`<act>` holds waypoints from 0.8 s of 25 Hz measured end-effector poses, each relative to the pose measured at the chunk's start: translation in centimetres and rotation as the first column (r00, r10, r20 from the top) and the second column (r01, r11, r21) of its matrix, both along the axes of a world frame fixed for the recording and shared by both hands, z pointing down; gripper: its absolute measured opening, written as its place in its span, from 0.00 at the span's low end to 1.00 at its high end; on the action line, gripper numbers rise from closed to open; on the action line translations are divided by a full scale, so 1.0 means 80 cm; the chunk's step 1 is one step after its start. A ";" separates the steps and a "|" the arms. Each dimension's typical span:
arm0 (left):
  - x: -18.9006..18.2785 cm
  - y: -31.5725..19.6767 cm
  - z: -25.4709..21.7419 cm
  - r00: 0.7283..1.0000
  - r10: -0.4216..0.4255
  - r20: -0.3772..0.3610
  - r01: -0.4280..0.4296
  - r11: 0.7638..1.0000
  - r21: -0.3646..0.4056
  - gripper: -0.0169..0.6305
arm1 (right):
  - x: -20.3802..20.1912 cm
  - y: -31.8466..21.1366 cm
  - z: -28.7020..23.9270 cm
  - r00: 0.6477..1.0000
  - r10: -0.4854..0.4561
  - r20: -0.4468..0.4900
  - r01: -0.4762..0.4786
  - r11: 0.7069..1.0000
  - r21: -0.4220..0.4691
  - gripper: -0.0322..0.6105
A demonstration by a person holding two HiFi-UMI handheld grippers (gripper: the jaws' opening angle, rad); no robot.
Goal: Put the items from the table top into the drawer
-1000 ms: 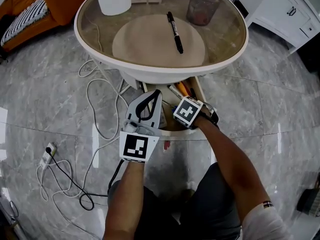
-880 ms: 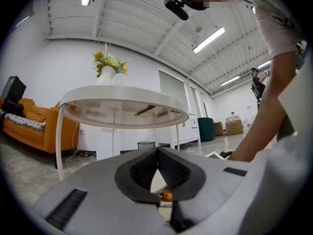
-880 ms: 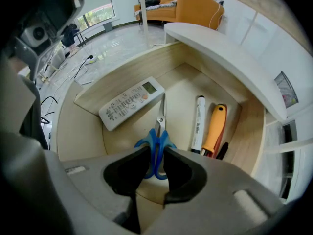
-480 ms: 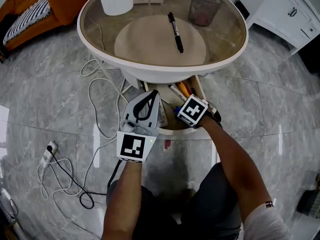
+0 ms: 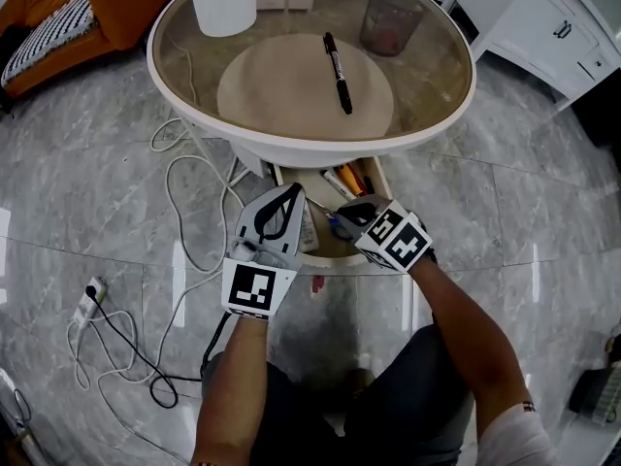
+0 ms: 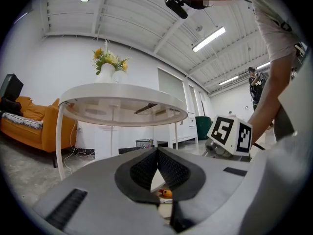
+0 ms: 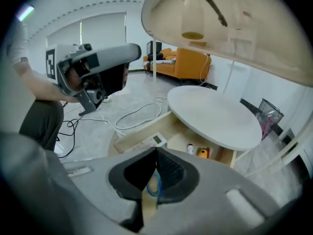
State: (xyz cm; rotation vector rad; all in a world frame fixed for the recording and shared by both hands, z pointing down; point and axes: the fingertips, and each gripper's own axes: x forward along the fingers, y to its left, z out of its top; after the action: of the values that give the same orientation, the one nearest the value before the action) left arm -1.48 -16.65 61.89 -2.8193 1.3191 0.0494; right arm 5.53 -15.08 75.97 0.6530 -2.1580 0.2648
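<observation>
On the glass table top lies a slim black marker; left claw closed, right claw just closed, both empty

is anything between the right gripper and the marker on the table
Yes, the table's rim: the right gripper is down by the open drawer under the tabletop, and the marker lies on top beyond that rim. Up there nothing crowds the marker; the cup stands clear of it.

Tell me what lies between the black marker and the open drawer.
Head view: only the bare top and white rim of the table lie between the marker and the drawer.
</observation>
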 end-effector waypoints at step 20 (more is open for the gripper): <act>0.010 0.065 -0.122 0.992 0.129 -0.001 -0.128 0.990 0.049 0.03 | -0.047 0.063 -0.272 0.927 0.004 0.374 -0.046 0.994 0.102 0.05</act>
State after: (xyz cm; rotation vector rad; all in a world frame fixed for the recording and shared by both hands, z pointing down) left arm -0.65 -11.42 52.11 -2.8598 1.1188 0.0890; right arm 1.80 -10.05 54.20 0.7398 -2.5457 0.3065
